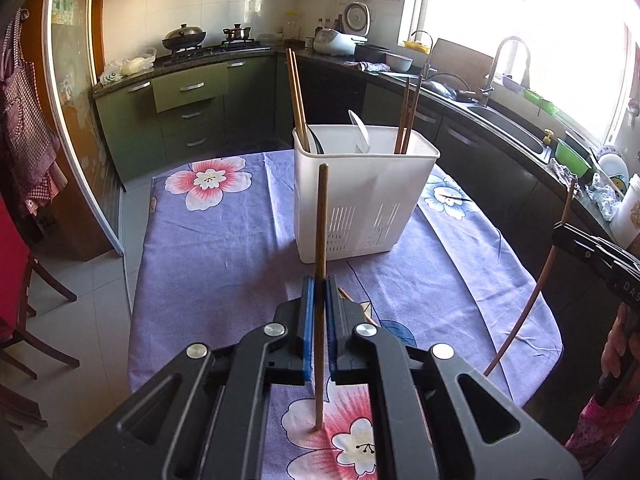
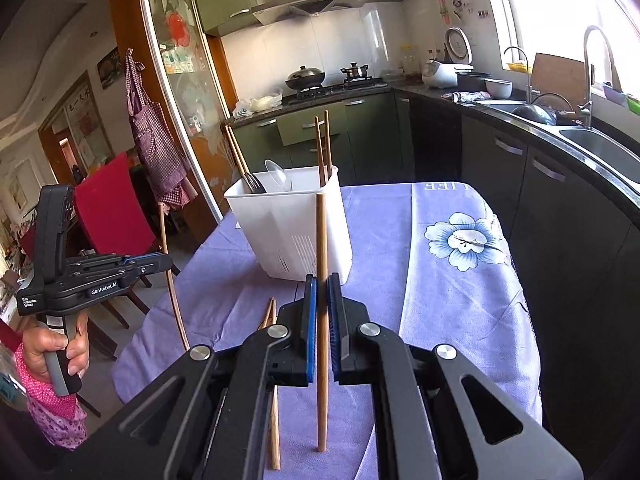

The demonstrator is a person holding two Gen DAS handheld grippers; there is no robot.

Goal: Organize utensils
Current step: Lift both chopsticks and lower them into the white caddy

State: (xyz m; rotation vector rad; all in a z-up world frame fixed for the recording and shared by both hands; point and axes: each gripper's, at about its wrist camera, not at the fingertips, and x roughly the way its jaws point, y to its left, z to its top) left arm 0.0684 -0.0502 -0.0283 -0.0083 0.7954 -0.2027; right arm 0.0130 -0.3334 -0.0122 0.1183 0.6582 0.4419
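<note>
Left gripper (image 1: 320, 284): lower centre of the left wrist view; jaws closed down to a chopstick's width, blue pads pressed on either side of the shaft.
Left chopstick (image 1: 322, 216): clamped upright between the pads; upper end rising in front of the holder, lower end hanging over a pink flower print at the bottom of the frame.
Left gripper, side view (image 2: 154, 266): left edge of the right wrist view, carried by a hand (image 2: 60, 344) in a pink sleeve; same chopstick seen as a thin bowed line crossing the tips.
Right gripper (image 2: 322, 280): lower centre of the right wrist view; jaws closed to a chopstick's width, pads pressed on both sides of the stick.
Right chopstick (image 2: 321, 232): held upright; top end level with the holder's near corner, bottom end low over the tablecloth.
Right gripper, side view (image 1: 576, 240): right edge of the left wrist view, chopstick curving through its tips.
Utensil holder (image 1: 360, 200): white plastic, slotted near the base; centre of the frame, standing on the tablecloth.
Holder contents: chopstick pair (image 1: 297, 96) leaning in the left compartment, second pair (image 1: 408, 116) at the right, white spoon (image 1: 360, 128) between them.
Loose chopsticks (image 2: 274, 412): lying on the cloth, bottom centre of the right wrist view, partly hidden by the gripper body.
Tablecloth (image 1: 224, 256): purple, flower print, covering the table.
</note>
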